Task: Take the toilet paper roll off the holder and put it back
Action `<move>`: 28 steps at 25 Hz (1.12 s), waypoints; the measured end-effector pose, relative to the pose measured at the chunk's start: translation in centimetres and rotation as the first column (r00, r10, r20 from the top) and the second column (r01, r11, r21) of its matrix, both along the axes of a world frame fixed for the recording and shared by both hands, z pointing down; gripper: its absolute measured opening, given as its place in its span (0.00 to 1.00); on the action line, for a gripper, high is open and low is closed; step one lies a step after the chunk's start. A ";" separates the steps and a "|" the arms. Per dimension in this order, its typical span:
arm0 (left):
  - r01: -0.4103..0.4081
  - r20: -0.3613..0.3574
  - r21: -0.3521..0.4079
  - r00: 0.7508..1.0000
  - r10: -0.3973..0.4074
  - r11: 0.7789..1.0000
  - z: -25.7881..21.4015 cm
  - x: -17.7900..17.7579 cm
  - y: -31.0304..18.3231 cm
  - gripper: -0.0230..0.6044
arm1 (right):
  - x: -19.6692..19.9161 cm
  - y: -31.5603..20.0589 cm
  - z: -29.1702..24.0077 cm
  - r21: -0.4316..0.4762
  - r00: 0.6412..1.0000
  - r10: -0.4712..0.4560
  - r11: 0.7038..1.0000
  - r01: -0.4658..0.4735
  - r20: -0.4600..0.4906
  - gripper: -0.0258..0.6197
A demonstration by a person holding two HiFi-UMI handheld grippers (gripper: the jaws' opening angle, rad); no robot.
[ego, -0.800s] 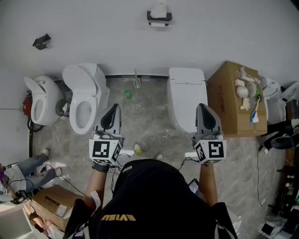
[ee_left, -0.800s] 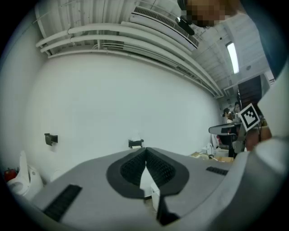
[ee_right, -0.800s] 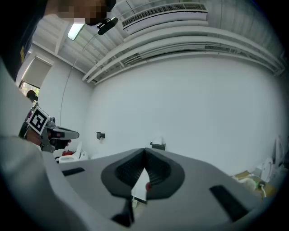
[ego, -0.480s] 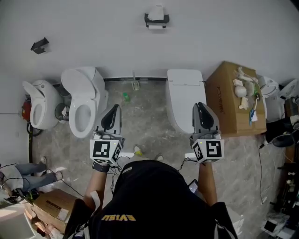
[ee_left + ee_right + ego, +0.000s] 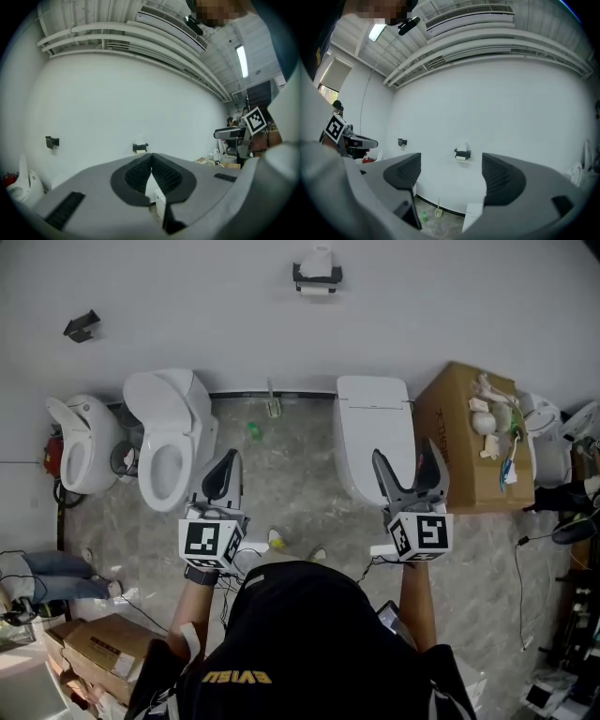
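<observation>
Above the floor (image 5: 291, 474), forearms (image 5: 190, 613) side by side, left hand-held gripper (image 5: 228, 461) pressed together, right hand-held gripper (image 5: 409, 457) spread wide, both empty, toilet paper roll (image 5: 319, 259) on holder (image 5: 317, 278) ahead.

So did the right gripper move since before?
Yes. The right gripper spread its fingers apart: one now overlaps the cardboard box, the other the closed toilet.

Black shirt (image 5: 300, 634) worn; yellow lettering (image 5: 237, 677) printed across back. Left gripper (image 5: 227, 465) and right gripper (image 5: 408, 456) moulded in grey, lined with ribbed black pads (image 5: 502, 176). White cube (image 5: 212, 540) with black square markers fitted on each. Dark strap (image 5: 200, 575) worn at left wrist.
</observation>
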State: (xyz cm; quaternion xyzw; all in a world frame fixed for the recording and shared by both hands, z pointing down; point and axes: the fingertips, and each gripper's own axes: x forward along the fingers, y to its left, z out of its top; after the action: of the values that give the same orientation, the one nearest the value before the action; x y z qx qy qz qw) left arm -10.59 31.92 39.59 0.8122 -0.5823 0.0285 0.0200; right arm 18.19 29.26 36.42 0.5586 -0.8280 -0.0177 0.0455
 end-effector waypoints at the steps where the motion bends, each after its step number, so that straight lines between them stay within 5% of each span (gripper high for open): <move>1: 0.005 -0.002 0.000 1.000 -0.005 1.000 0.1 -0.2 0.1 0.05 | 0.0 0.0 0.0 0.002 1.000 0.001 1.000 -0.001 -0.003 0.67; 10: 0.017 -0.012 -0.015 1.000 -0.017 1.000 1.1 -2.0 0.2 0.05 | -1.5 -0.5 0.0 -0.020 0.999 -0.001 1.000 0.000 -0.040 0.68; 28: 0.000 -0.089 0.002 0.996 0.000 1.000 2.4 -10.7 -5.1 0.05 | -10.4 -6.0 0.5 -0.033 0.998 -0.004 0.999 0.002 -0.067 0.68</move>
State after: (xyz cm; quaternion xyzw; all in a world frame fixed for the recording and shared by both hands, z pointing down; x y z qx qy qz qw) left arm -21.25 26.85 42.03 0.8128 -0.5808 -0.0085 0.0451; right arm 7.80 23.25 36.88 0.5557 -0.8270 -0.0228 0.0825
